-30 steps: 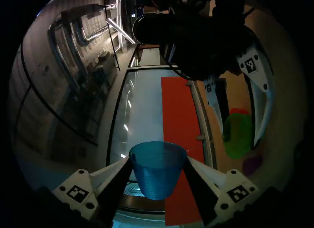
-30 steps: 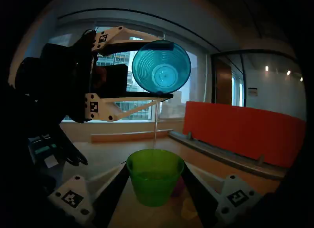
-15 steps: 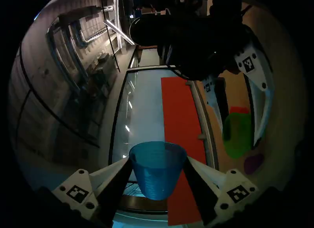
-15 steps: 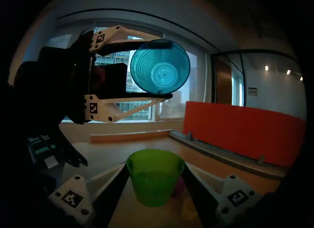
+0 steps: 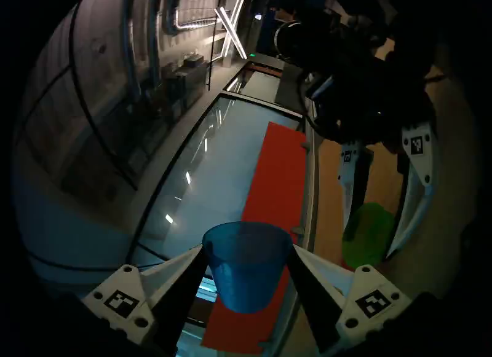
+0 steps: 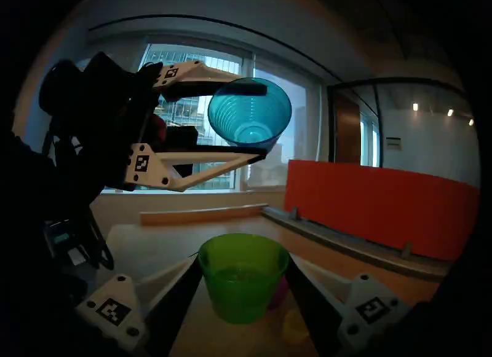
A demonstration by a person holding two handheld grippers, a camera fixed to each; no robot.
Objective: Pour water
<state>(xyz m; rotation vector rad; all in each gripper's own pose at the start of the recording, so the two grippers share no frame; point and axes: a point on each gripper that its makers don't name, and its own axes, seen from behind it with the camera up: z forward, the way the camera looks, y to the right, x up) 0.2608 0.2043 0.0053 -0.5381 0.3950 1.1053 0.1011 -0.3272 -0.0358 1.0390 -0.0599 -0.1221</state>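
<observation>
Water (image 6: 241,273) sits in the green cup (image 6: 243,295), pinched between the right gripper's (image 6: 243,262) fingers. Above that cup, the left gripper (image 6: 267,117) clamps the blue cup (image 6: 246,114), tipped back from its steeper tilt. The stream has stopped, so pouring looks finished.

Left gripper view: camera rides the left gripper (image 5: 246,254), very close behind the blue cup (image 5: 246,274) clamped in its fingers, rolled sideways (red panel (image 5: 270,203) runs up-down, ceiling (image 5: 154,62) at left, table (image 5: 326,191) at right). Right gripper view: camera on the right gripper (image 6: 243,258), level, close behind the green cup (image 6: 243,283) it grips, facing across the table toward the windows (image 6: 184,111). Shared: both cups, red panel, table. Each view catches the other gripper farther off, left one raised above the right.
</observation>
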